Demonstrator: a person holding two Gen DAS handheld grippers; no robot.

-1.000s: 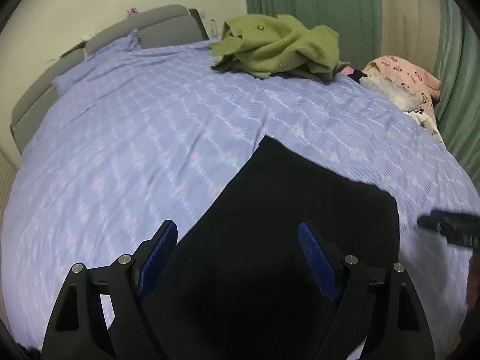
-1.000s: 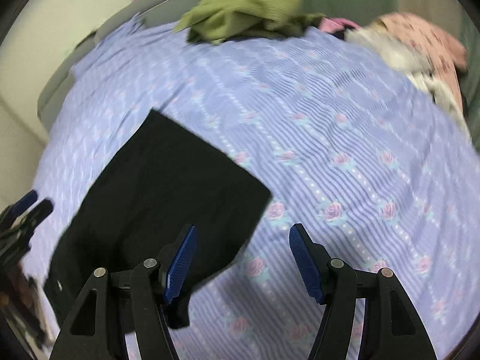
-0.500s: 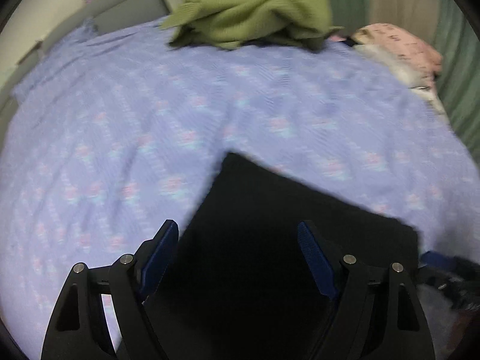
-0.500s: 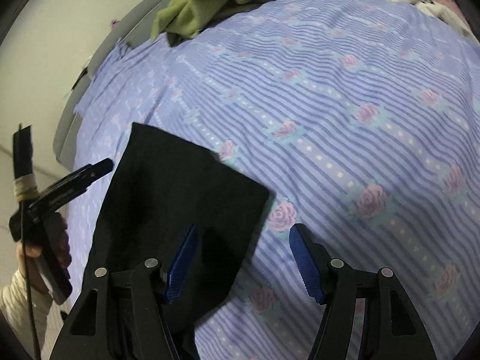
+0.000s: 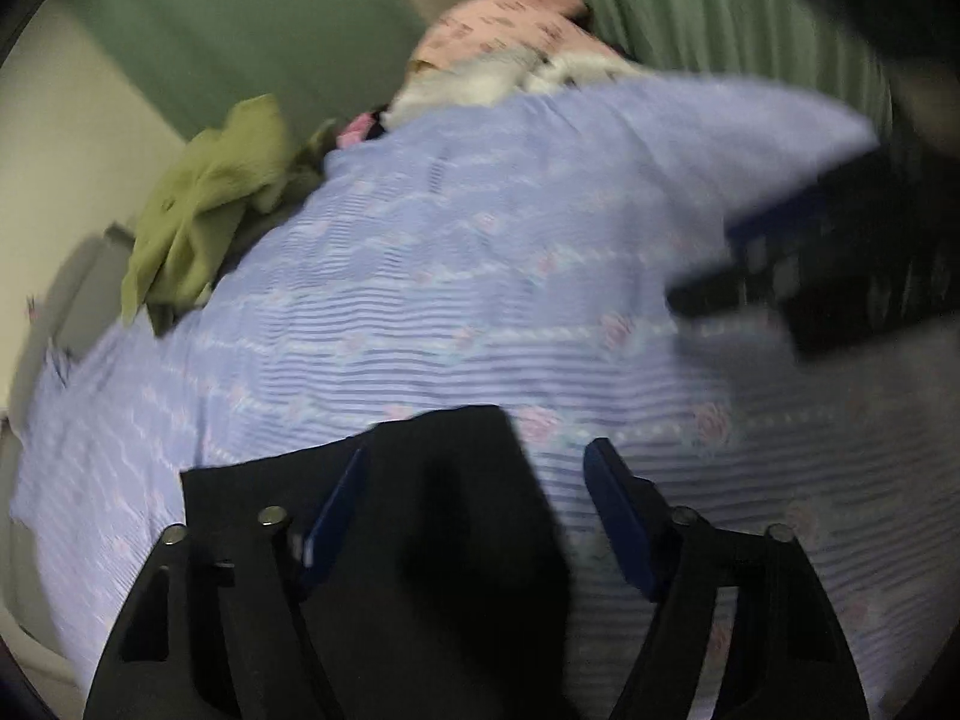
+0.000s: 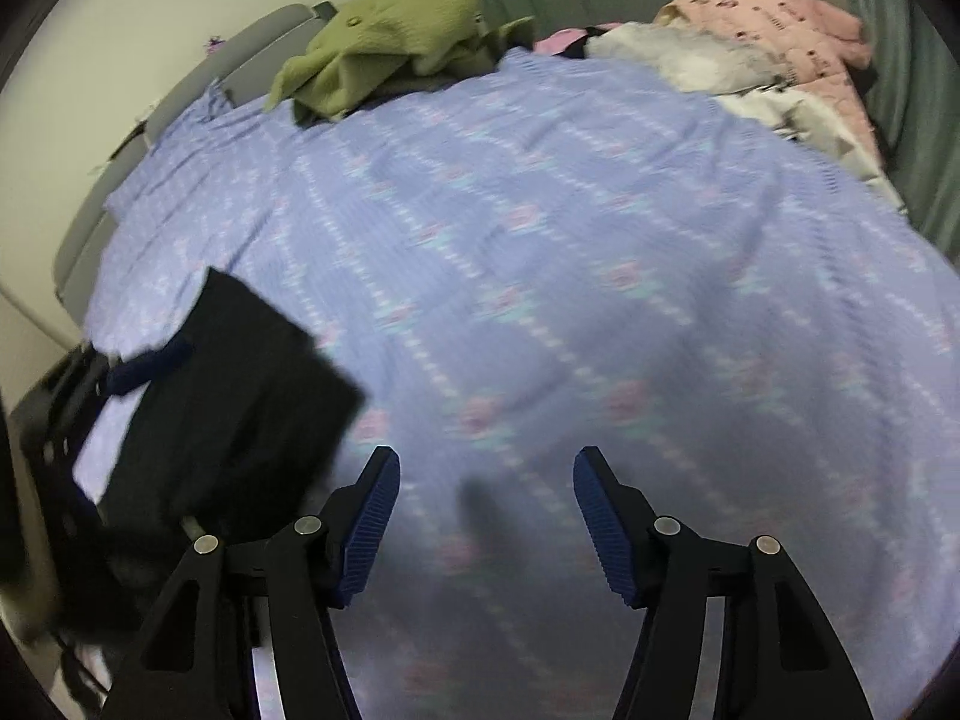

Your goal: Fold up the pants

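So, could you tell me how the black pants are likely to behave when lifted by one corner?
The black pants lie flat in folded layers on the bedspread, so they would probably droop and unfold. They look thin, hence likely light. The cloth looks matte, so probably not slippery.

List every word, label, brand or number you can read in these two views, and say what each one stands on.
None can be read.
Pink quilted garment: small dark marks, too blurred to tell whether they are print or pattern.
Folded black pants, lilac striped floral bedsheet: no text visible.

L gripper (image 5: pixel 474 516) jaws closing, tilted down; R gripper (image 6: pixel 486 516) closing, nothing between.
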